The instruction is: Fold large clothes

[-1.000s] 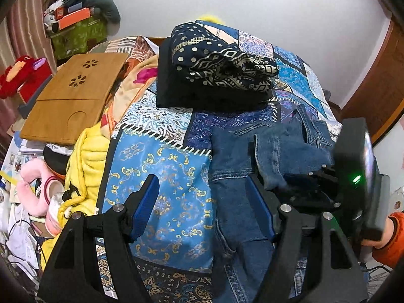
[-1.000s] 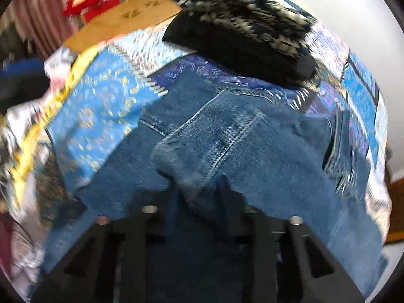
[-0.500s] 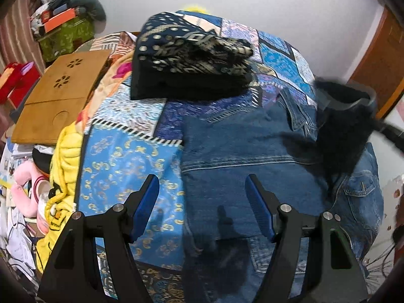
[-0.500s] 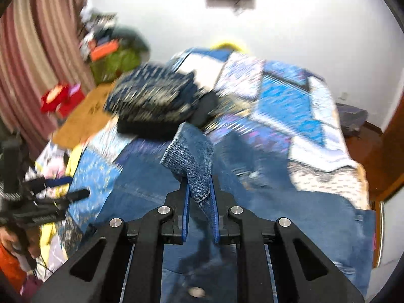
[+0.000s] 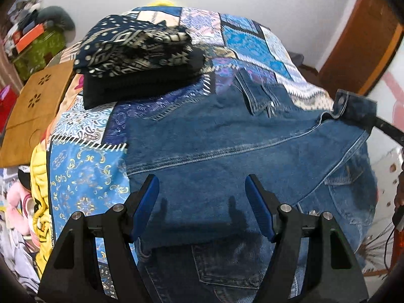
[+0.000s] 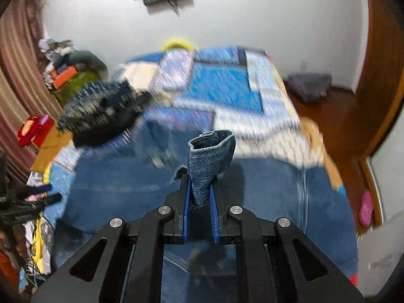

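A blue denim jacket (image 5: 227, 156) lies spread on the patterned bedspread (image 5: 252, 40). My left gripper (image 5: 202, 202) is open and empty, hovering just above the jacket's near part. My right gripper (image 6: 199, 192) is shut on a denim cuff (image 6: 209, 161) of the jacket and holds it raised above the bed. In the left wrist view that cuff (image 5: 353, 108) shows at the right, pulled up and out to the right. The right wrist view is blurred by motion.
A folded stack of dark patterned clothes (image 5: 136, 58) sits on the bed behind the jacket. A wooden lap table (image 5: 32, 111) and yellow cloth (image 5: 40, 171) lie at the left. A brown door (image 5: 361, 43) stands at the right.
My right gripper has carried the denim cuff up and across to the right, unfolding the sleeve. The left gripper stayed open and moved closer over the jacket.
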Motion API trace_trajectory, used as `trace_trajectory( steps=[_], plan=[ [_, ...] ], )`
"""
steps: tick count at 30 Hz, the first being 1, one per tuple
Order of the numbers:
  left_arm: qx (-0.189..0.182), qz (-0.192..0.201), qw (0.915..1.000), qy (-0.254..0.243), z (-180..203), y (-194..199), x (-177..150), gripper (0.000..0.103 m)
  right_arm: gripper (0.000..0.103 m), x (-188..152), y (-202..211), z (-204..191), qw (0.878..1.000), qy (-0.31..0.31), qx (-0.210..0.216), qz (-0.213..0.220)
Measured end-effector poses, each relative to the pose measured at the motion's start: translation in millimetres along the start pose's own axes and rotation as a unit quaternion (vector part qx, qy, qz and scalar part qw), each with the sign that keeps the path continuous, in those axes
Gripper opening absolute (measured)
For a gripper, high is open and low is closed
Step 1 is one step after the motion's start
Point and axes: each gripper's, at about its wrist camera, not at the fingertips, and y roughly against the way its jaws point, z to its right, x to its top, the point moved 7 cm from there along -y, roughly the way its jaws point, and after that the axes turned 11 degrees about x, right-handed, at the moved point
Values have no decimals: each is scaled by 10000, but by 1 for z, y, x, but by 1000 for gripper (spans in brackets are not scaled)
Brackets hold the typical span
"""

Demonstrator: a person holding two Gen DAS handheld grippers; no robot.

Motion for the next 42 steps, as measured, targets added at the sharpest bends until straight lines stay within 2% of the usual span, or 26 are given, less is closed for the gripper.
trace_trajectory(
  steps=[3,6,9,11,15,19,21,23,25,28,36,42],
  plan=[
    [35,-116,9997,-189,8,-7,-9,69,12,-27,-15,22,9984,-402,43,-384],
    [74,-252,9992,-287,12,-15,-18,69,13,-47,-16,38,9958,-685,137,-593],
    [106,-348,9989,-302,14,-20,-23,69,15,-53,-8,43,9950,-813,192,-539],
    [144,-356,9988,-314,16,-19,-22,69,20,-54,-3,43,9950,-826,149,-541],
    [208,-127,9989,-388,19,-2,-9,69,21,-52,6,43,9965,-645,7,-529],
    [175,225,9988,-394,23,23,10,69,22,-42,24,46,9981,-387,-377,-311],
    [159,422,9982,-406,27,37,22,69,29,-38,35,49,9981,-350,-475,-176],
    [117,588,9974,-411,34,47,32,74,50,-33,48,54,9977,-374,-557,4],
    [66,768,9963,-389,41,57,41,80,59,-29,60,57,9972,-393,-623,138],
    [-33,989,9944,-382,55,67,51,83,61,-25,79,72,9950,-494,-807,323],
    [-271,962,9936,-531,99,59,52,86,62,-43,115,128,9813,-1486,-994,714],
    [-338,658,9947,-717,124,35,34,86,63,-82,122,177,9647,-2385,-977,546]
  ],
)
